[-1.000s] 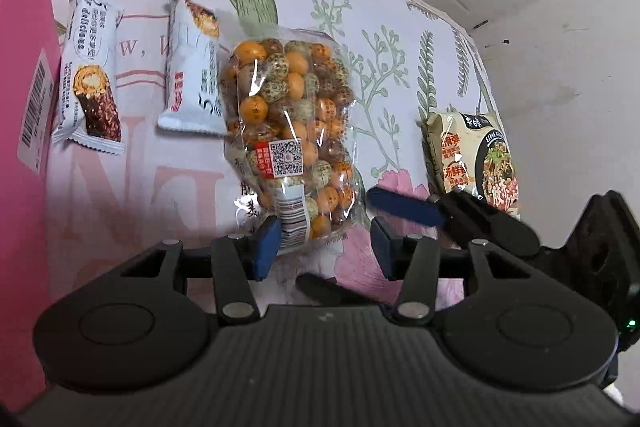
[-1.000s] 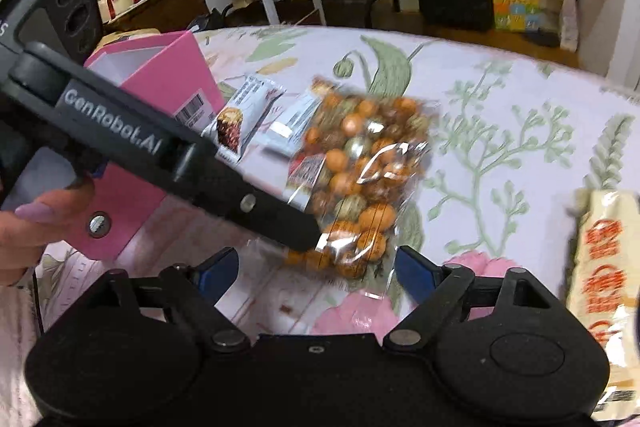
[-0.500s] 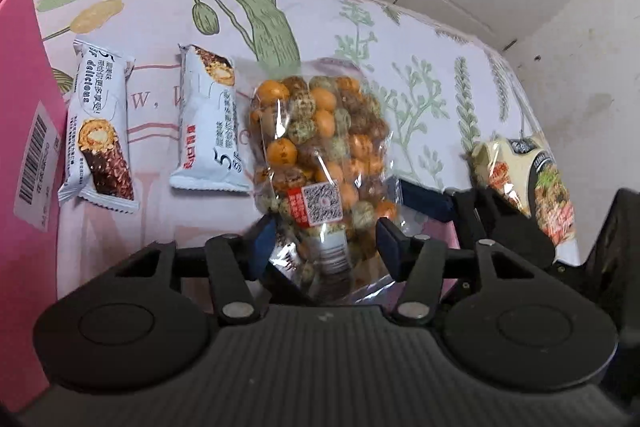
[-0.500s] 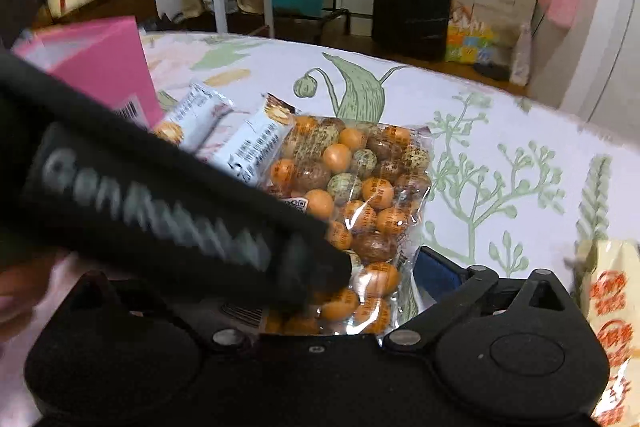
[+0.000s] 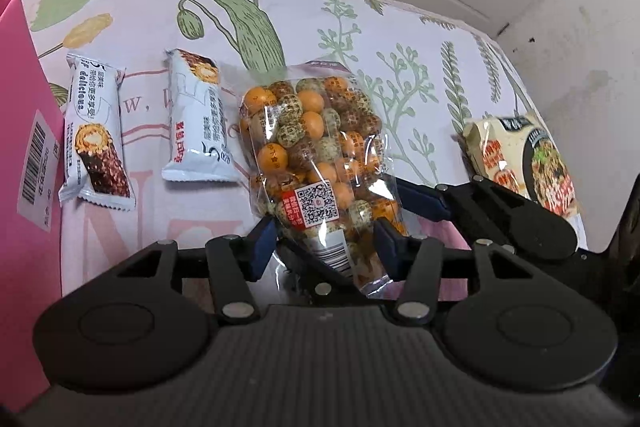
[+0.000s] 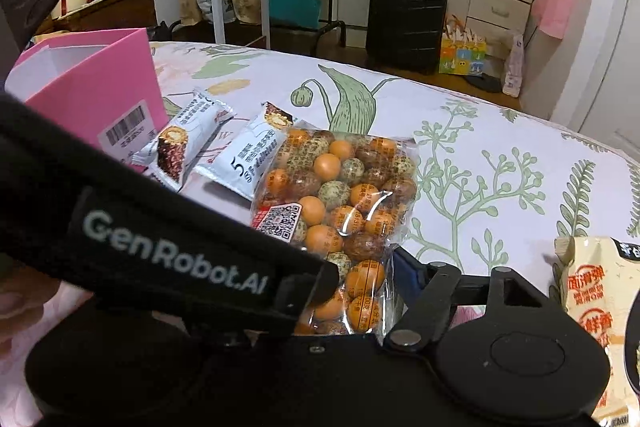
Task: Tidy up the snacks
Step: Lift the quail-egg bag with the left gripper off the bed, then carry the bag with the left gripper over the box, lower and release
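Snacks lie on a floral cloth. Going left to right: a pink box, two white bars side by side, the nut bag at centre, and a noodle pack well apart. The left gripper is clenched on the nut bag's near end. The right gripper's blue pad touches the bag's right edge; I cannot tell its state.
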The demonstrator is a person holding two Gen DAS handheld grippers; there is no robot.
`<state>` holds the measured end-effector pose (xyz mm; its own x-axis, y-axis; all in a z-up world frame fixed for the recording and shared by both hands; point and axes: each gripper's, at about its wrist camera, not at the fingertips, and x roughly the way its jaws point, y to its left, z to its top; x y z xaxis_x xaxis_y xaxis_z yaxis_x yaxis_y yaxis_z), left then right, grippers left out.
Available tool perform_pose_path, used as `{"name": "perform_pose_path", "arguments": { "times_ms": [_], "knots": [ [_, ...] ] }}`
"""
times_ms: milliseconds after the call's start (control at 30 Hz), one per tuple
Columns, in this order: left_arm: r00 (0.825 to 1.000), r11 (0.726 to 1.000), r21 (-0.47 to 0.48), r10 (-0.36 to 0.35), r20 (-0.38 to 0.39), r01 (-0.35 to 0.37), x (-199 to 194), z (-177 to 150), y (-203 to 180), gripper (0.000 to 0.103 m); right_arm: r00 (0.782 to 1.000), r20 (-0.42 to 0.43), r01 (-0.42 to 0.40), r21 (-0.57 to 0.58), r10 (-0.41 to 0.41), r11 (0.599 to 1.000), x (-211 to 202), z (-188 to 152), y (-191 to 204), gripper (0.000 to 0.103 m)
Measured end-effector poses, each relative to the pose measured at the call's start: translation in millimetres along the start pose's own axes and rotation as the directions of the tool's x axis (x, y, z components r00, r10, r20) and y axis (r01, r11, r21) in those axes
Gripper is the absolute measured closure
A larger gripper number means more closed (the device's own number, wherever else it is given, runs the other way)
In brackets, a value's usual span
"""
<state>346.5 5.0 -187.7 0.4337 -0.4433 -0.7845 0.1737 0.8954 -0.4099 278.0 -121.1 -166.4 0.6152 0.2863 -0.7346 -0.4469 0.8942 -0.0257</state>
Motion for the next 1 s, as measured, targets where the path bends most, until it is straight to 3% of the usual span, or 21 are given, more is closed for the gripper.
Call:
{"name": "perform_pose_path", "arguments": {
  "times_ms": [300,500,733,1000],
  "knots": [
    [0.997,1.000,-0.002,-0.029,-0.067,0.029,-15.6,-14.5,-15.5,0.052,0.999,-0.051,0.013,0.018,-0.012,1.000,-18.5,-0.8,2.7,0.028],
    [0.996,0.999,0.031,-0.025,-0.087,0.028,-36.2,-31.8,-38.1,0.052,0.998,-0.049,0.027,0.026,-0.026,0.999,-52.8,-15.6,9.3,0.029],
    [0.996,0.997,0.079,-0.010,-0.094,0.017,-66.1,-51.9,-57.9,0.052,0.997,-0.017,0.069,0.001,-0.069,0.998,-91.2,-31.8,30.3,0.029],
    [0.984,0.997,0.073,-0.014,-0.177,0.027,-105.3,-84.6,-61.6,0.052,0.997,-0.060,0.050,0.018,-0.049,0.999,-133.5,-51.9,60.6,0.029]
  ]
}}
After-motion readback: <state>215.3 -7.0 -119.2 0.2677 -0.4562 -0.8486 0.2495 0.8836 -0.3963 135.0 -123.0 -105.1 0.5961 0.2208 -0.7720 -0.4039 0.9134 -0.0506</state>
